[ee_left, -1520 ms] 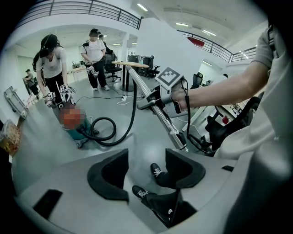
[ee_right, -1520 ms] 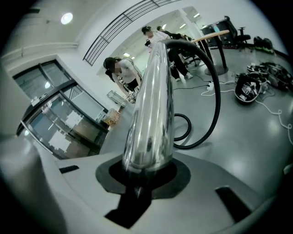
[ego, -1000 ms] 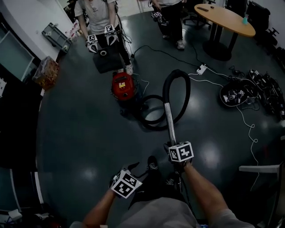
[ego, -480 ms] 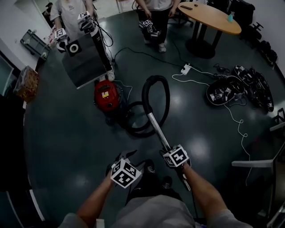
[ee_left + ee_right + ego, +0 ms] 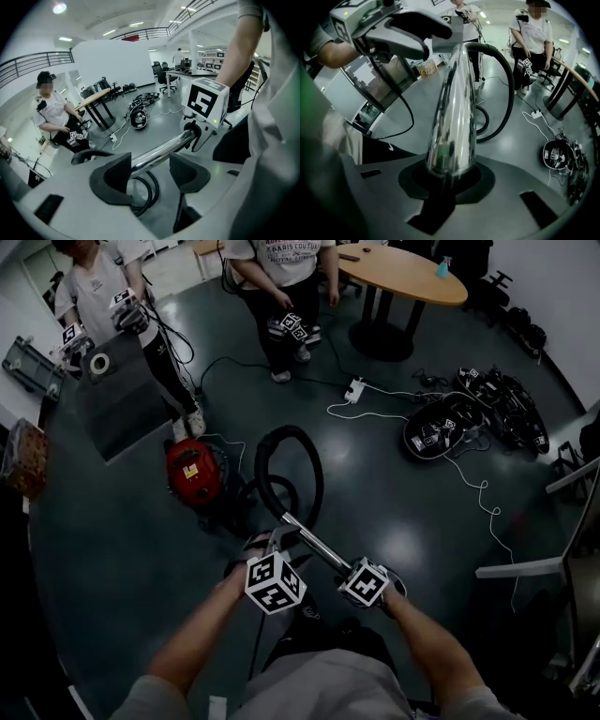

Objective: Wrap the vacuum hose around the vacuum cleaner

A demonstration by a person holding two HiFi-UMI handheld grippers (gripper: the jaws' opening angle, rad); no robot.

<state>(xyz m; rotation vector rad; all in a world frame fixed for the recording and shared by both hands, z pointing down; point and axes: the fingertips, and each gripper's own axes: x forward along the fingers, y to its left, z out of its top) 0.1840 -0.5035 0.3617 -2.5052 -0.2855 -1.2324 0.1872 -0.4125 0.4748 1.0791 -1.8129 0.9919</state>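
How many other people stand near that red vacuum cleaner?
2. One person stands upper left, beyond the red vacuum cleaner; a second person at top centre, beside the round table. More may be out of view.

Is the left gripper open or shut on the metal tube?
Open. The left gripper has its jaws apart around the tube, and a gap shows between the tube and the right jaw.

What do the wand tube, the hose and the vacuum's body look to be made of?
Wand tube: likely polished metal, with mirror-like reflections.
Hose: black, probably flexible plastic, bent into a loop.
Vacuum body: red, probably plastic; finish hard to tell.
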